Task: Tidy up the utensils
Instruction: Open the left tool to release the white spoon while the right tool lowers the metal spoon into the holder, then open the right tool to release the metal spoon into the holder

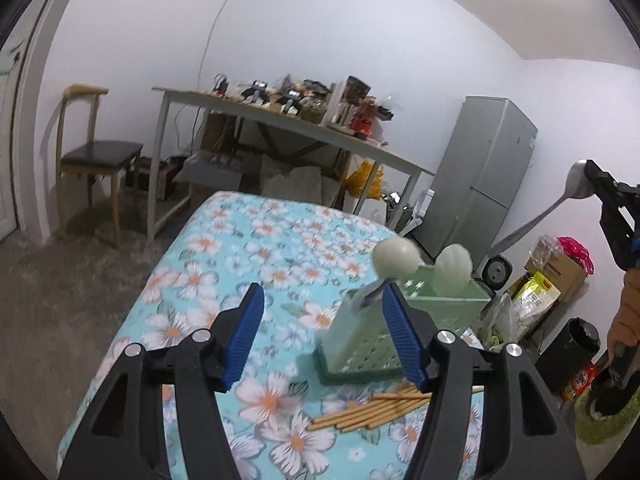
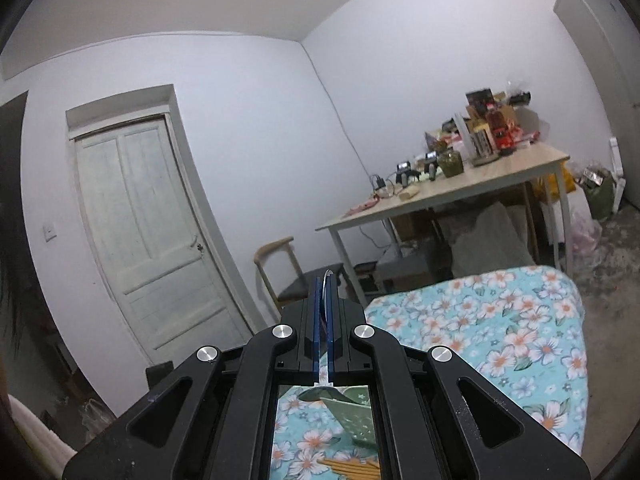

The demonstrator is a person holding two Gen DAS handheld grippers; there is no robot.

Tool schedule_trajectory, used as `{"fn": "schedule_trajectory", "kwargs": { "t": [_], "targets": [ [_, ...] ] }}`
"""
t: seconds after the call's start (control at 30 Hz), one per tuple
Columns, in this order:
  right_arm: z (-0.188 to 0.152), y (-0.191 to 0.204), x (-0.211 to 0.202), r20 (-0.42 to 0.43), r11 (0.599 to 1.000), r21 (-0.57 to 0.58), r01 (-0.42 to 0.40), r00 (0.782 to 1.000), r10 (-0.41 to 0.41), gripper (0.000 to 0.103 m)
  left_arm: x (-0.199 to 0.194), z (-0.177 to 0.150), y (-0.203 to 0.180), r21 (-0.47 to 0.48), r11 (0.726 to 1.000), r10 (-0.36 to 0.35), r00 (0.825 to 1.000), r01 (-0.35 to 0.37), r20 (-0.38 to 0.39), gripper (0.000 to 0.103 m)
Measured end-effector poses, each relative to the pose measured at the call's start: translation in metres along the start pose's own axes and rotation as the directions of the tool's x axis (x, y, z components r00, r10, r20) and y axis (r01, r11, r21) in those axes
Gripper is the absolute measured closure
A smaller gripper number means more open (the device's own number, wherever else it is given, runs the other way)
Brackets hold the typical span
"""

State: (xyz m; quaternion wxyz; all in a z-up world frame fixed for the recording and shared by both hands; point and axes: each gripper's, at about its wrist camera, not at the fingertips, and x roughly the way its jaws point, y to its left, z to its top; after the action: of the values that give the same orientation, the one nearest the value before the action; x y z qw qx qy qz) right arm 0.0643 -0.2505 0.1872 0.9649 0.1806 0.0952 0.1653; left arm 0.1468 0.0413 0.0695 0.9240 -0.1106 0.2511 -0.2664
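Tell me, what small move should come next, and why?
Probably carry the metal spoon, clamped in the right gripper, down into the green holder. It hangs high beside the holder, where two pale spoons already stand.

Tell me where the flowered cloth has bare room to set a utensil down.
Bare cloth runs from the green utensil holder leftward and back to the far edge. It is crowded at the holder, and just in front of it, where the chopsticks lie beside the open left gripper.
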Motion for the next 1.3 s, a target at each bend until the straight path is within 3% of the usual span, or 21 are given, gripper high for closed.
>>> {"fn": "schedule_trajectory", "kwargs": {
  "t": [0.3,0.5,0.67,0.77,1.07,1.3],
  "targets": [
    [-0.025,-0.028,0.037,-0.095,0.993,0.016,0.12,0.988,-0.118,0.102,0.001,-0.013,0.018,-0.039,0.999,0.008,1.0,-0.009,-0.018,0.043],
    [-0.044,-0.039,0.051,-0.164,0.988,0.04,0.151,0.976,-0.143,0.102,0.001,-0.018,0.02,-0.036,0.999,0.002,1.0,-0.003,-0.02,0.043],
    [-0.052,-0.04,0.051,-0.193,0.984,0.058,0.167,0.969,-0.153,0.089,0.002,-0.02,0.021,-0.038,0.999,0.002,1.0,-0.003,-0.029,0.042],
    [-0.052,-0.037,0.045,-0.181,0.983,0.049,0.178,0.969,-0.167,0.069,0.003,-0.021,0.021,-0.037,0.999,-0.001,0.999,-0.001,-0.034,0.041],
    [-0.052,-0.034,0.019,-0.15,0.977,0.05,0.207,0.969,-0.197,0.058,0.002,-0.025,0.019,-0.038,0.999,-0.007,0.999,0.005,-0.049,0.04],
    [-0.077,-0.04,0.001,-0.203,0.963,0.068,0.261,0.949,-0.242,0.048,0.003,-0.029,0.016,-0.036,0.999,-0.008,0.998,0.005,-0.068,0.039]
  ]
}}
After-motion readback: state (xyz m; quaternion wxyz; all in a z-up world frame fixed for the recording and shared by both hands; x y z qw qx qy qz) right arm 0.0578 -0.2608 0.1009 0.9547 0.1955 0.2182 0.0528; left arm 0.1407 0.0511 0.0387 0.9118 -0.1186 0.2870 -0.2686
